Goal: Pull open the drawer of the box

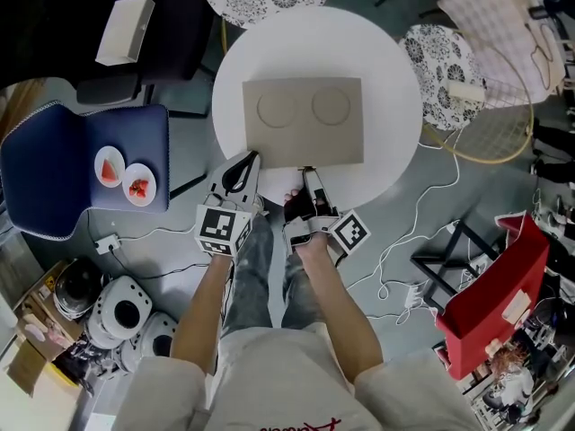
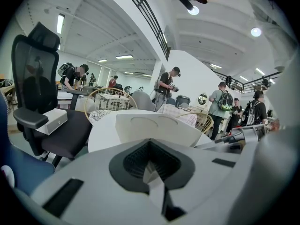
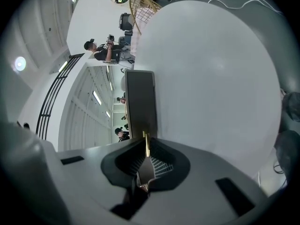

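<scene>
Box [image 1: 303, 119] sits flat on the round white counter [image 1: 386, 79], toward the person's side of centre. It's beige, with two circle outlines on the lid. Drawer face is on the near side, toward both tongs, and looks shut, flush with the box body.

Right tongs [image 1: 310, 176] are rolled onto their side, tips right at the near face of the box. The right gripper view shows the jaws closed on a thin gold pull tab [image 3: 146, 144] that sticks out of that dark front face. The tab is pinched edge-on between the pads.

Left tongs [image 1: 244, 167] are just beside the right ones, at the counter's near edge and off the box's near left corner. They're not touching the box. The left gripper view shows the pads together with nothing gripped, and the box ahead of them on the counter.

Off to the left on the floor are a blue chair [image 1: 54, 164] carrying two small plates [image 1: 126, 176] of red food, and a black office chair [image 1: 171, 34] beyond it.
</scene>
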